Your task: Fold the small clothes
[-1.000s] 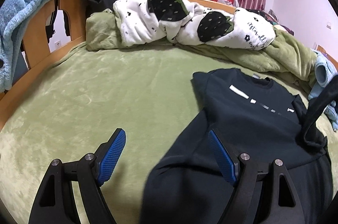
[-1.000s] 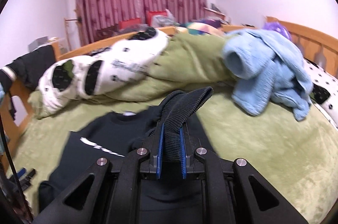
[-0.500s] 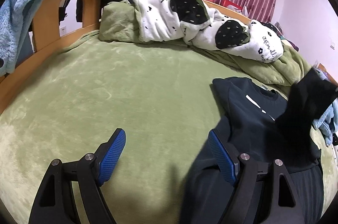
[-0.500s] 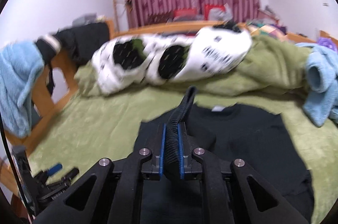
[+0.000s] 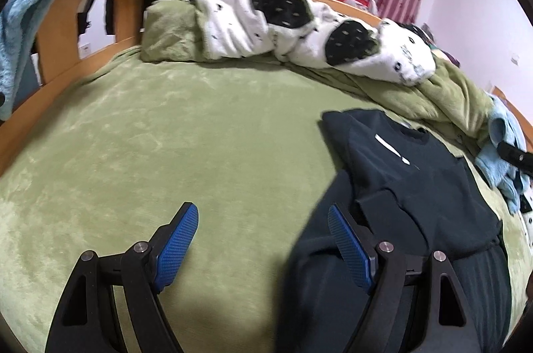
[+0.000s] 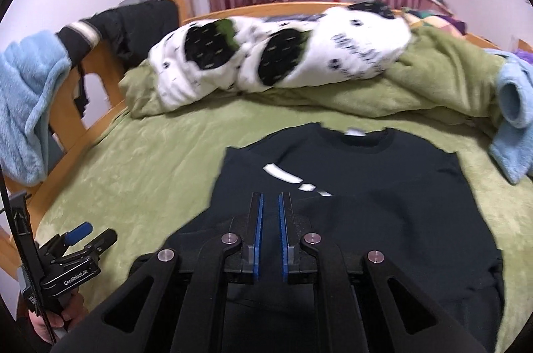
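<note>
A black sweatshirt (image 6: 383,186) with a white chest mark lies flat on the green bed, collar toward the far side; it also shows in the left wrist view (image 5: 426,186). One sleeve is folded across its body. My right gripper (image 6: 269,203) hovers above the shirt's lower left part, jaws a narrow gap apart with nothing between them. My left gripper (image 5: 263,236) is wide open and empty, low over the bed at the shirt's left edge, its right finger (image 5: 346,239) above the dark fabric. It also shows in the right wrist view (image 6: 80,239).
A white and black spotted blanket (image 6: 283,50) lies on a bunched green cover (image 6: 433,86) at the far side. Light blue clothes (image 6: 513,120) lie at the right. A wooden bed frame (image 5: 66,30) with a blue towel (image 5: 43,0) stands at the left.
My right gripper let go of the black sleeve it held raised; the sleeve now lies folded on the shirt. The left gripper stayed open and shifted slightly.
</note>
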A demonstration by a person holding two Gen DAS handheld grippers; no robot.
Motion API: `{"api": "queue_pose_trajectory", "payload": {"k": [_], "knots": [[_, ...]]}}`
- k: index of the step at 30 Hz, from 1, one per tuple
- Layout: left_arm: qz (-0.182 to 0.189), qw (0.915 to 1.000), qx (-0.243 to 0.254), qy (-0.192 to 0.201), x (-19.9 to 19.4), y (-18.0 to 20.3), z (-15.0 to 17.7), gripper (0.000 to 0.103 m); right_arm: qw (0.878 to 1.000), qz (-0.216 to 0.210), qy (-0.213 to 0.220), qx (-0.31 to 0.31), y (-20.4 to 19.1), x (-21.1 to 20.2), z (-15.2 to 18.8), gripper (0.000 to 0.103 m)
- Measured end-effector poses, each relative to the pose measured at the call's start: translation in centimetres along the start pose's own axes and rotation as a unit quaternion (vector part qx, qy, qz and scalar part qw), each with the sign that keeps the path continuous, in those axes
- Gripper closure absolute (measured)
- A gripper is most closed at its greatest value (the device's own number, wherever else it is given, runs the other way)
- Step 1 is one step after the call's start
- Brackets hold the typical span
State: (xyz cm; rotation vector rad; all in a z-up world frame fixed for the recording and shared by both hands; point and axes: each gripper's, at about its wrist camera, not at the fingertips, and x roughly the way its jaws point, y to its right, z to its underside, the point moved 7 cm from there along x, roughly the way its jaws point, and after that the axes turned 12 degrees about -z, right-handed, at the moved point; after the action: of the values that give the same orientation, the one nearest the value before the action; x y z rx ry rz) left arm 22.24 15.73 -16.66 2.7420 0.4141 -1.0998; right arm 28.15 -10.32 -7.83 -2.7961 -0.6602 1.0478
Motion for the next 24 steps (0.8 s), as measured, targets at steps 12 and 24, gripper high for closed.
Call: {"api": "queue_pose_trajectory", "payload": {"k": [12, 24], "knots": [[0.033, 0.998, 0.049, -0.024, 0.2, 7.8, 2.7, 0.029, 0.993, 0.068, 0.005, 0.092, 17.5, -5.5, 4.5, 0.079], [0.057, 0.9951, 0.057, -0.057, 4.6, 12.5, 3.1, 0.067, 0.992, 0.116, -0.014, 0.043, 23.5, -5.5, 7.0, 0.079]]}}
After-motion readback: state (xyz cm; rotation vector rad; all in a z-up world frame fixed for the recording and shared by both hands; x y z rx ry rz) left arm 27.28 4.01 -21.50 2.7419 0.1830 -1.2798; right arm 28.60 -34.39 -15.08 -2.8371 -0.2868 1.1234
